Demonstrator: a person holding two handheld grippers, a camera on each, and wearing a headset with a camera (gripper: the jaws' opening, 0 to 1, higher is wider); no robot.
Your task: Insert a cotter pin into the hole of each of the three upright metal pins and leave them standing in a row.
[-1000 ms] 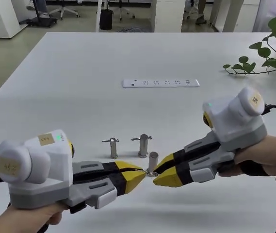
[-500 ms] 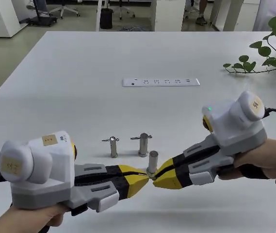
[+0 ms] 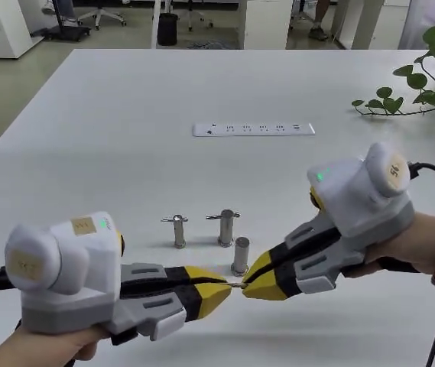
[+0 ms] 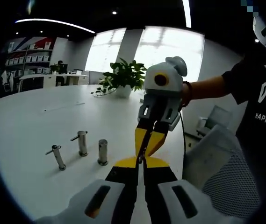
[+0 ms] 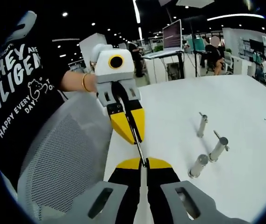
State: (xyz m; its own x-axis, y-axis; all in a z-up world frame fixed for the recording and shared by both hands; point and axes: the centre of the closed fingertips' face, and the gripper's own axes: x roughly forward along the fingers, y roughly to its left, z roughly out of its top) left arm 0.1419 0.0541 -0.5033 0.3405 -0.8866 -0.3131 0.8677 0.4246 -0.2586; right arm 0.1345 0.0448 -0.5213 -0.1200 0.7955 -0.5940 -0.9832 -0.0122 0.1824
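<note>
Three upright metal pins stand on the white table [image 3: 125,153]. The left pin [image 3: 179,231] and the middle pin [image 3: 225,228] each carry a cotter pin crosswise near the top. The third pin [image 3: 240,256] stands bare, nearest to me, as the left gripper view [image 4: 103,152] and right gripper view [image 5: 198,165] also show. Just in front of it, my left gripper [image 3: 227,287] and right gripper [image 3: 246,287] meet tip to tip. A thin cotter pin [image 3: 237,286] bridges them, with both grippers shut on it; in the right gripper view the cotter pin [image 5: 139,145] runs between the two sets of tips.
A white power strip [image 3: 253,131] lies across the middle of the table behind the pins. A leafy plant [image 3: 423,76] trails at the far right. A grey mesh chair [image 5: 62,154] sits at the near table edge by the person.
Both grippers, still joined at the cotter pin, have drawn back toward me, away from the base of the bare third pin. The three pins have not moved.
</note>
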